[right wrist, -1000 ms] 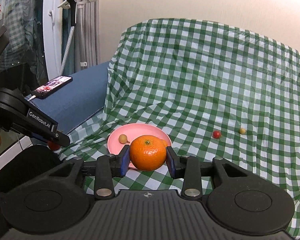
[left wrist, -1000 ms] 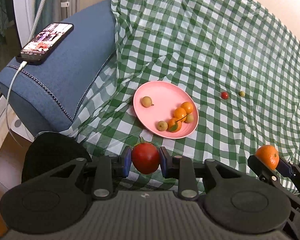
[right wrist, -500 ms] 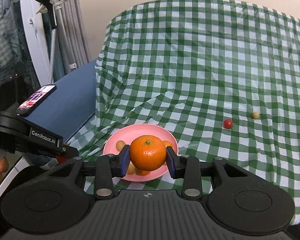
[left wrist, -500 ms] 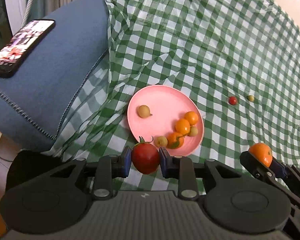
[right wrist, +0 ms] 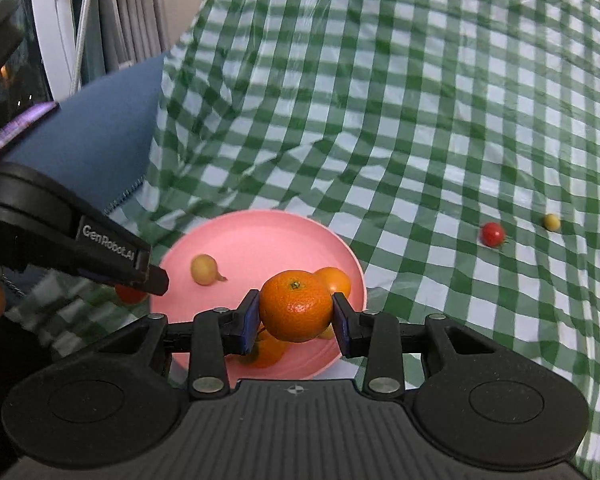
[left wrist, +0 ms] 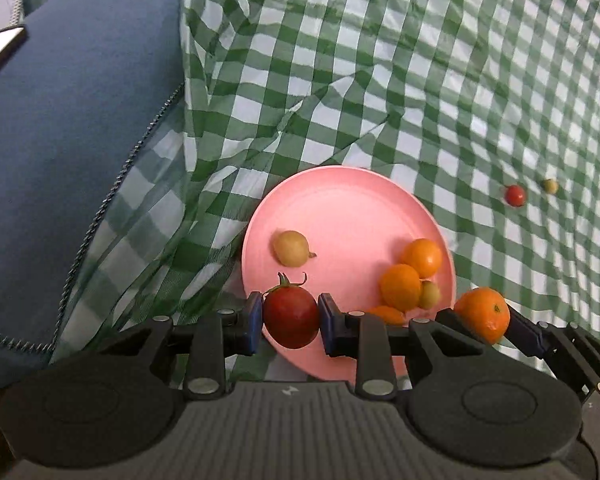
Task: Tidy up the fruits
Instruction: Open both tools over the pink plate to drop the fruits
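Green and white checked cloth (left wrist: 380, 80) covers the surface, with a blue cushion (left wrist: 68, 140) at its left edge. On the cloth sits a pink plate (left wrist: 340, 208).

The left tool (left wrist: 290, 322) squeezes a red tomato (left wrist: 290, 318) between its blue pads, over the near left rim of the plate. The tomato's green stem points up and away from the tool. The tomato is round, so it has no long side.

The right tool (right wrist: 296, 312) squeezes an orange mandarin (right wrist: 295, 311) over the near side of the plate. Its little green stem spot faces up.

Ahead of the left tool, a yellow fruit (left wrist: 291, 248) and small oranges (left wrist: 400, 286) lie on the plate. Far to the right, a tiny red fruit (left wrist: 515, 195) and a tiny yellow one (left wrist: 549, 185) rest on the cloth.

Only the left view shows the whole tomato. In the right view, it is almost hidden behind the left tool.
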{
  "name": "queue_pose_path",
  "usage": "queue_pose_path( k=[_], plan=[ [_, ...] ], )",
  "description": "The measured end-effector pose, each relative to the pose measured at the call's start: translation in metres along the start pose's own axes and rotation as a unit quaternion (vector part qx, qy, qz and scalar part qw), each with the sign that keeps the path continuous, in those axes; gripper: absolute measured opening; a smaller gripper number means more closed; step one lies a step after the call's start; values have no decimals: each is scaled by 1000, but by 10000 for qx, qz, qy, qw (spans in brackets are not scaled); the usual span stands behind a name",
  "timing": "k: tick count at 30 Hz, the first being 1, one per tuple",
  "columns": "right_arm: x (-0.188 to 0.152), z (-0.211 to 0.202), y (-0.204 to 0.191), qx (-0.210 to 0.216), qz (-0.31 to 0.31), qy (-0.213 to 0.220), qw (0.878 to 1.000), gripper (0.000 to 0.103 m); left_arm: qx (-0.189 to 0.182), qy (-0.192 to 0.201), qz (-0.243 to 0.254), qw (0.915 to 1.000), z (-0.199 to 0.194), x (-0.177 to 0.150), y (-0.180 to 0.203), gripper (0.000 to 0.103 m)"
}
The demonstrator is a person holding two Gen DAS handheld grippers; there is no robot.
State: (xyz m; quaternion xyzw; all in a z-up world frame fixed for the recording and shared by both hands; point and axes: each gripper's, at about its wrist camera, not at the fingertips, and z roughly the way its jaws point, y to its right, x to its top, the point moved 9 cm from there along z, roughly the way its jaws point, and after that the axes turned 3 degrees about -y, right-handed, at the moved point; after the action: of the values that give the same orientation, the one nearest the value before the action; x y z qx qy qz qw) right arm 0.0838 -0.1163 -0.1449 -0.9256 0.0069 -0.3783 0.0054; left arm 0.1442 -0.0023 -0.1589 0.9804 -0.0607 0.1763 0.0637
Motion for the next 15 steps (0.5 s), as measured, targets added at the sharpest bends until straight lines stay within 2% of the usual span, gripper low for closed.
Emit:
queue_pose_path(
  k=[7, 9, 11, 13, 15],
  plan=[
    [3, 32, -3, 141, -40, -195, 9997, 40, 186, -153, 100, 9997, 35, 8, -3, 33],
    [5, 35, -4, 230, -7, -217, 9995, 40, 210, -102, 102, 9997, 36, 10, -5, 46],
    [9, 37, -2, 279, 71, -198, 9994, 52, 184, 14, 73, 9998, 31, 14, -7, 102],
    [11, 33, 0, 288, 160, -132, 9994, 75, 179, 350, -79, 9992, 19, 19, -11, 103],
    [13, 25, 2, 247, 212, -94, 9994, 78, 138, 483, -50, 9987, 9, 20, -12, 103]
  ],
)
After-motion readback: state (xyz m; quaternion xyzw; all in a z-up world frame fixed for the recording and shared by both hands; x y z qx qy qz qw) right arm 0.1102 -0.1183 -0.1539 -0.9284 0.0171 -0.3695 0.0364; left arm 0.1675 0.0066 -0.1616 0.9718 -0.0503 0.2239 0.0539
